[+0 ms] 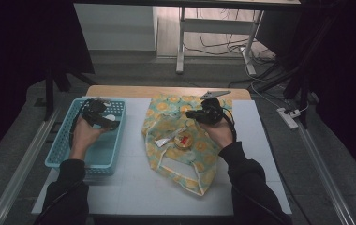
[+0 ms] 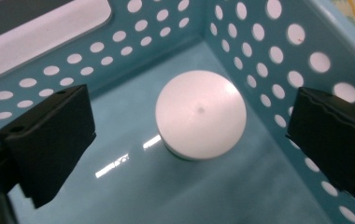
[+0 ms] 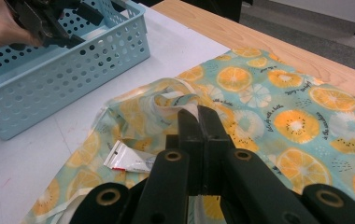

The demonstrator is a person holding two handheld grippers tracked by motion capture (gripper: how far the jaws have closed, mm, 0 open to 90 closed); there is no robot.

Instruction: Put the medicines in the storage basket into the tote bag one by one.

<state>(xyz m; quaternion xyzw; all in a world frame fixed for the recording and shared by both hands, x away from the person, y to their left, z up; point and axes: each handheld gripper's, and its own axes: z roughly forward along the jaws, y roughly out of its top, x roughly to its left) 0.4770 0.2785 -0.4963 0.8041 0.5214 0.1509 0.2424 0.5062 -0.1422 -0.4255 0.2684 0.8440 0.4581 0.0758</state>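
My left tool (image 2: pixel 192 135), jaws apart, hangs over the white lid (image 2: pixel 200 114) in the basket (image 2: pixel 241 42); my right tool (image 3: pixel 197 122) pinches the bag (image 3: pixel 278 107), so next I reach for the tube (image 3: pixel 131 161).

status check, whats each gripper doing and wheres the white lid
Left gripper open inside the blue basket, white round lid lying between its jaws, not gripped. Right gripper shut, pinching the fruit-print bag. Nothing in the way.

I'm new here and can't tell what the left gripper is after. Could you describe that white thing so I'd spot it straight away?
Find the blue basket with round holes in its walls, at the table's left side. On its floor, in the far corner, sits a white disc, right below the open left gripper. It is round, plain and flat-topped with a tiny dark dot in the middle, unlike the tube and the tin on the fruit-print bag.
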